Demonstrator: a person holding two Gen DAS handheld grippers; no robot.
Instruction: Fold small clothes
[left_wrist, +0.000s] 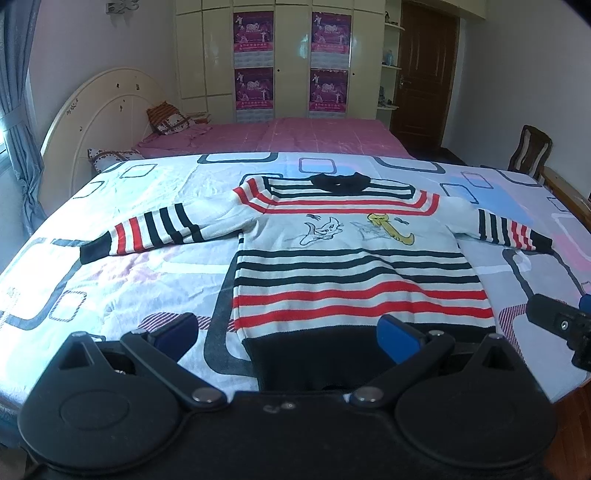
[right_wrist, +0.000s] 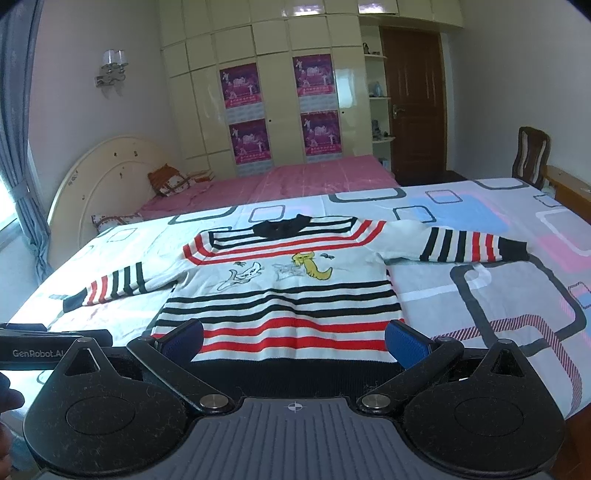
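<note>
A small striped sweater (left_wrist: 343, 254) with red and black bands, cat drawings and a black collar lies flat, face up, on the patterned bed cover, sleeves spread to both sides. It also shows in the right wrist view (right_wrist: 280, 295). My left gripper (left_wrist: 288, 338) is open and empty, hovering just before the sweater's black hem, toward its left corner. My right gripper (right_wrist: 295, 345) is open and empty over the hem, its blue pads spanning most of the hem's width. The right gripper's tip shows at the right edge of the left wrist view (left_wrist: 561, 325).
The patterned bed cover (left_wrist: 110, 288) spreads around the sweater. A second bed with a pink sheet (left_wrist: 280, 136) and pillows lies behind. Wardrobes with posters, a brown door (left_wrist: 421, 74) and a wooden chair (left_wrist: 528, 151) stand at the back. A curtain hangs at left.
</note>
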